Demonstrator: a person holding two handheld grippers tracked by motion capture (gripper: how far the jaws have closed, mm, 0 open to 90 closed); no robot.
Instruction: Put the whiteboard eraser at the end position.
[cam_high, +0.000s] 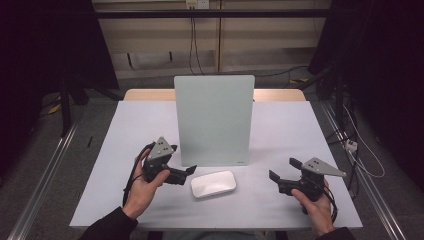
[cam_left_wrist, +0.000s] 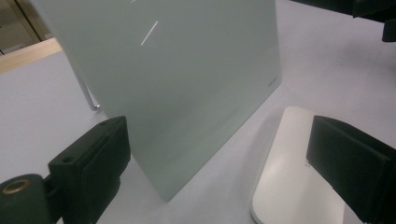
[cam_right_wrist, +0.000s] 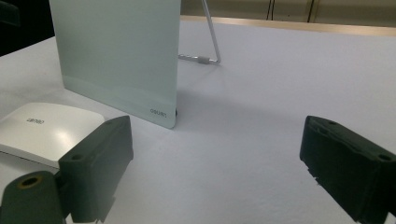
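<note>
A pale green glass board (cam_high: 214, 120) stands upright on a wire stand (cam_right_wrist: 210, 46) in the middle of the white table (cam_high: 125, 125). A flat white rounded block (cam_high: 213, 184) lies in front of it. My left gripper (cam_high: 190, 172) is held just left of the white block (cam_left_wrist: 289, 177), open, with nothing between its jaws; one jaw hangs over the block's edge. My right gripper (cam_high: 283, 170) is held at the front right, open and empty, facing the board (cam_right_wrist: 116, 51) and the block (cam_right_wrist: 44, 130).
The table's wooden far edge (cam_high: 280, 94) shows behind the board. Black frame posts (cam_high: 65, 90) and cables (cam_high: 360, 145) flank the table on the floor. Bare tabletop lies left and right of the board.
</note>
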